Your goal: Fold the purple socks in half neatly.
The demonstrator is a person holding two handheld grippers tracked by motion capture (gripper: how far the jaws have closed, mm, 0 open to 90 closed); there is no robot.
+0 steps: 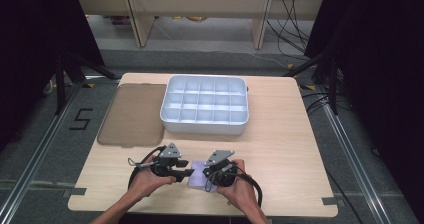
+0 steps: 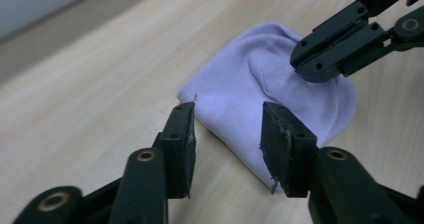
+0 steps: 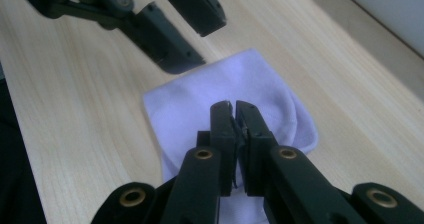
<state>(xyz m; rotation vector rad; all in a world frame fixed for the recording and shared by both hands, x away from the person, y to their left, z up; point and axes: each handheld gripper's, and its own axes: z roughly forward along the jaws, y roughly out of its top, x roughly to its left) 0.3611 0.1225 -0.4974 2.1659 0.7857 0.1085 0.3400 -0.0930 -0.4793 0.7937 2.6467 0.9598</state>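
Near the table's (image 1: 280, 134) front edge, btwn the two hands, lies a folded lilac cloth (image 1: 199, 178). It's flat on the wood, well apart from the white compartment tray (image 1: 204, 105) and the brown lid (image 1: 131, 115) farther back.

Right gripper (image 3: 234, 105): jaws shut, tips down on the cloth's top fold (image 2: 280, 74). Looks pinched on fabric, tho the exact bite is hard to see.

Left gripper (image 2: 227, 119): jaws apart, nothing clamped; pads straddle the cloth's near corner w/o pressing.

Key relation: the cloth lies straight ahead of the left jaws, its corner edge pointing into the gap. Left is thus lined up for the corner, prob. closing next while right pins the fold.
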